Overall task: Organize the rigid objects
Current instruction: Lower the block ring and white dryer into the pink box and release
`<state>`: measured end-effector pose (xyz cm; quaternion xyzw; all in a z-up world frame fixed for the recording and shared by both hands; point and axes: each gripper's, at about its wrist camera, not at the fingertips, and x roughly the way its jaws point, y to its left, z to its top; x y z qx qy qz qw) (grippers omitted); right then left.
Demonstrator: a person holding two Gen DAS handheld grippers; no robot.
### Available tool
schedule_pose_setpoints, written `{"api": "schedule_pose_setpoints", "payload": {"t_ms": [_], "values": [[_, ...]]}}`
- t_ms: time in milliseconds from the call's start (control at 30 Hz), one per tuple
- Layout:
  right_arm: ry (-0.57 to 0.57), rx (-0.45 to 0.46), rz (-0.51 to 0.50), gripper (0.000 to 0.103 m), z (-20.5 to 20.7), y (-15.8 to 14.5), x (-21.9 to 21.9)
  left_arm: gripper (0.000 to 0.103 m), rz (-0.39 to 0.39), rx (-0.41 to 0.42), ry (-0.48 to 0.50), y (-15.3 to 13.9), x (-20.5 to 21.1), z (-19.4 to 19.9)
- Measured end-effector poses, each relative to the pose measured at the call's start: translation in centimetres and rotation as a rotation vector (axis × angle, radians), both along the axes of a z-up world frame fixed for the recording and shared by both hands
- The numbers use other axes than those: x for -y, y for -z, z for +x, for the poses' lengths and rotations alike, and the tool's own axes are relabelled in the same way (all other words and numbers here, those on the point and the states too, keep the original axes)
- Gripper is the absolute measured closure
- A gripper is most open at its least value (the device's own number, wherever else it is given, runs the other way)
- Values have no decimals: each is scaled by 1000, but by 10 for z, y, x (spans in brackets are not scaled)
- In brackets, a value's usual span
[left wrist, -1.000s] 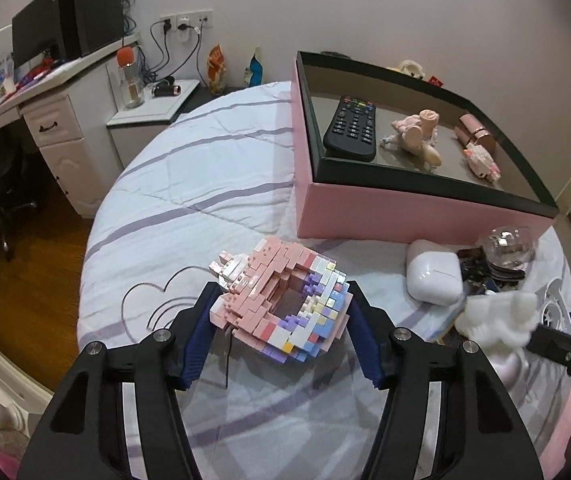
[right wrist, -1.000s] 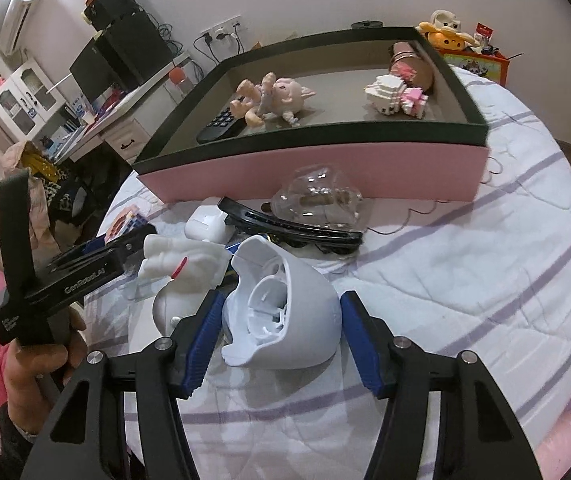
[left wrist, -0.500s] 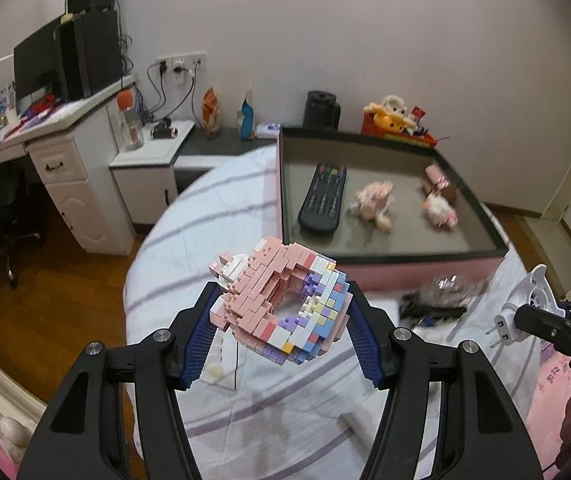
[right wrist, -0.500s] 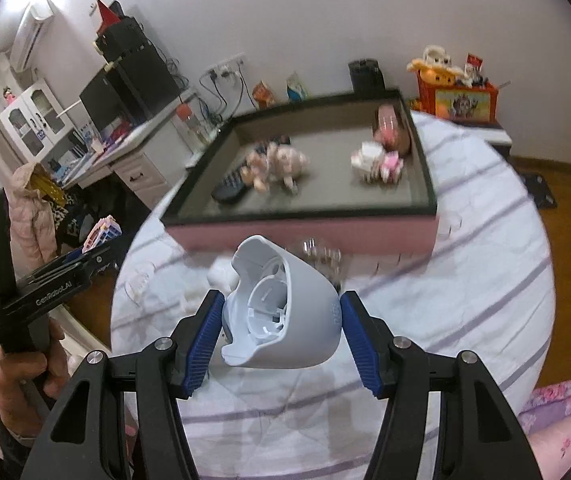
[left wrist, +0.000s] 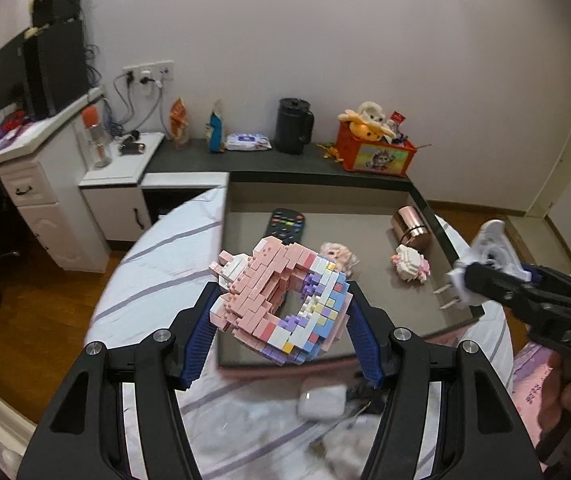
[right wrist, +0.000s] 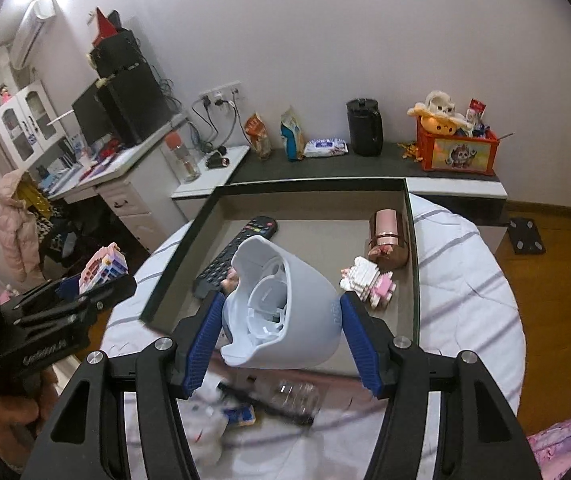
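Observation:
My left gripper (left wrist: pixel 281 332) is shut on a pink and pastel brick model (left wrist: pixel 281 300), held above the near edge of the pink box (left wrist: pixel 325 360). My right gripper (right wrist: pixel 279 334) is shut on a white plug-in device (right wrist: pixel 285 320) with two prongs, held over the box's near wall; it also shows in the left wrist view (left wrist: pixel 481 260). Inside the box lie a black remote (left wrist: pixel 287 224), a doll (left wrist: pixel 339 254), a small white and pink brick figure (right wrist: pixel 367 280) and a copper cylinder (right wrist: pixel 389 236).
The box sits on a round table with a striped white cloth (right wrist: pixel 465 288). A white earbud case (left wrist: pixel 321 402), a clear plastic piece (right wrist: pixel 289 398) and other small items lie in front of the box. A desk and low cabinets stand behind.
Both grippers have risen from the table with their objects and moved forward over the box. The view has tilted up toward the wall.

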<state>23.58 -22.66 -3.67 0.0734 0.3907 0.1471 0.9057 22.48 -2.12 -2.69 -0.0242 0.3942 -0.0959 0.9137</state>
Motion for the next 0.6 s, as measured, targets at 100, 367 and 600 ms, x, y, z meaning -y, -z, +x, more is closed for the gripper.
{"api": "schedule_pose_setpoints", "payload": {"t_ms": [100,367,600], "values": [[12,-39,-46,42,20,17,-3,41,3,-37,15,15,13,19],[16,-142,-96,42,46,63,-4,41,23,-127,21,58,28,45],[18,-159,-175,42,49,74,-8,27,50,-164,-2,71,26,48]]}}
